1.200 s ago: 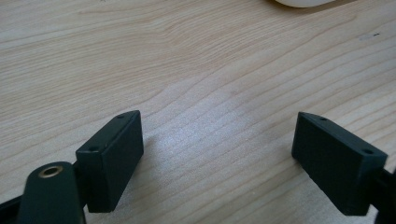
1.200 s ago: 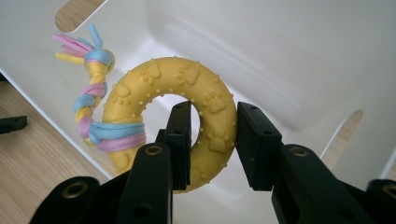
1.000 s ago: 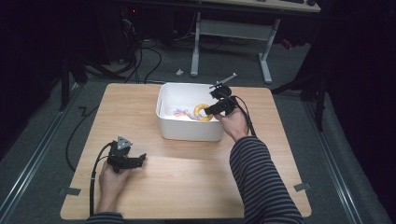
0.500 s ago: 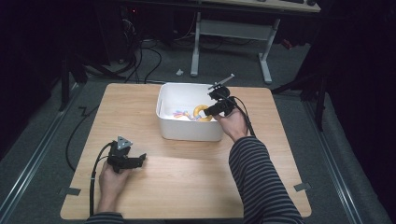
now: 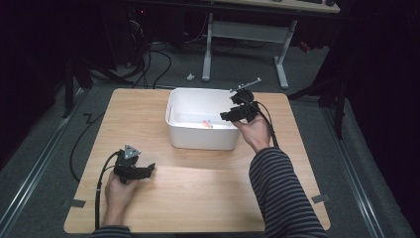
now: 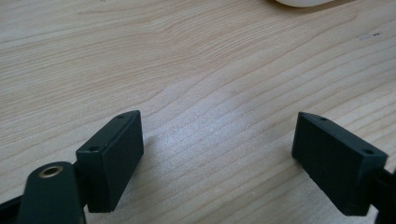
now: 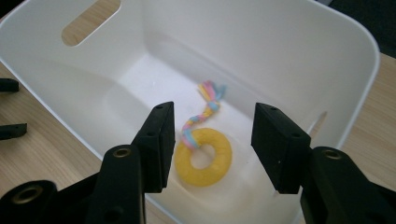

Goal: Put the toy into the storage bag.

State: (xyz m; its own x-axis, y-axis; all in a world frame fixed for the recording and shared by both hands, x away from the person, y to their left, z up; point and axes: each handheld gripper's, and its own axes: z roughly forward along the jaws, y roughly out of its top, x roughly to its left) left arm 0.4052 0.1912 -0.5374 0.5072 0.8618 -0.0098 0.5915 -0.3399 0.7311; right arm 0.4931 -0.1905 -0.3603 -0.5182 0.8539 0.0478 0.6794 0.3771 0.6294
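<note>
The right gripper [image 5: 229,114] was held over the right end of the white bin [image 5: 174,130], its jaws parted and holding nothing; in the right gripper view [image 7: 212,140] the two black jaws stood apart above the bin's interior, clear of the toy beneath them. The left gripper [image 5: 146,170] lay low over the near-left part of the wooden table [image 5: 198,198], well apart from the bin; its jaws too were spread wide, with bare tabletop between them in the left gripper view [image 6: 217,149]; it took no part in the work.

The bin stood at the far middle of the table, upright, with a handle slot [image 7: 91,22] cut in one end wall. On its floor lay the ring toy [image 7: 204,157], a yellow ring with a braided pastel rope tail [image 7: 201,116] running off toward the far wall; the ring appeared somewhat blurred, so its exact resting attitude could not be settled; in the high view little more than a scrap of colour [image 5: 207,124] was visible inside the bin.

Judgement: the toy was in the bin and free of the jaws, so the step in hand read either as a release just made or as a reach about to close; which could not be settled. A pick would call for lowering the right gripper and straddling the ring's rim before closing; otherwise, a straight lift clear of the bin wall.
</note>
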